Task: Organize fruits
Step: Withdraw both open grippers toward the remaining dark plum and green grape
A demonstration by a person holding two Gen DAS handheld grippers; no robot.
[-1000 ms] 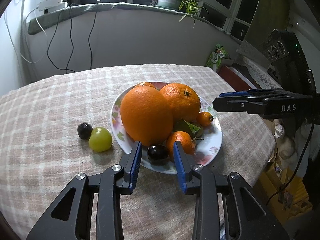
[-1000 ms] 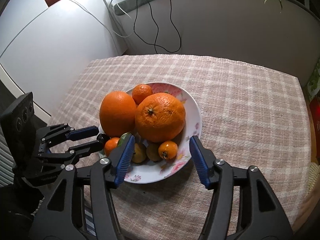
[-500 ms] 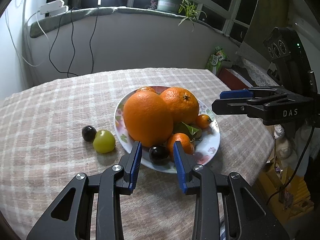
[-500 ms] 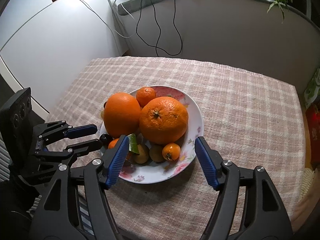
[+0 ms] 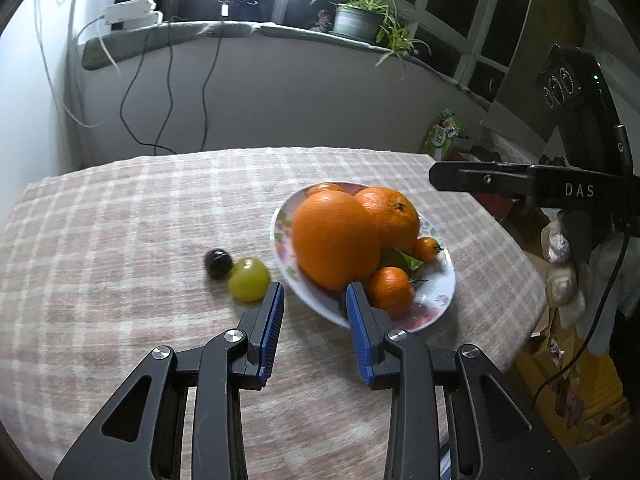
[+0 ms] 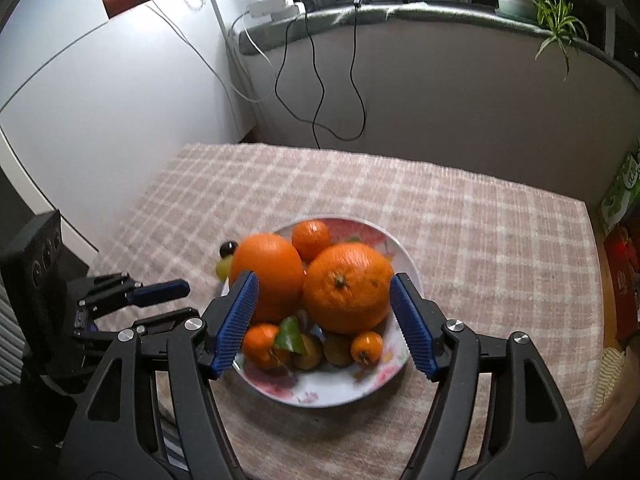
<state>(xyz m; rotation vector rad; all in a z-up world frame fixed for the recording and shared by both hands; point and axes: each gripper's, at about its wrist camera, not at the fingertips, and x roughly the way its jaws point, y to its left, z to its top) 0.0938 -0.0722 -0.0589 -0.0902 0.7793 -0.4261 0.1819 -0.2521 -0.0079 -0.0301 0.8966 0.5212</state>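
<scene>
Green grape — beside plate's left rim; soft, slippery, likely grasped mid-body; left gripper, right gripper — both empty, parted.

Dark windows above a grey sill with a potted plant; cables hang down.

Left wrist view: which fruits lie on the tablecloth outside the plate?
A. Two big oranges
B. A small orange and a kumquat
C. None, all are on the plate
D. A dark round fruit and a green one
D: the dark round fruit and the green fruit sit side by side on the tablecloth, just left of the plate, which holds the oranges.
</scene>
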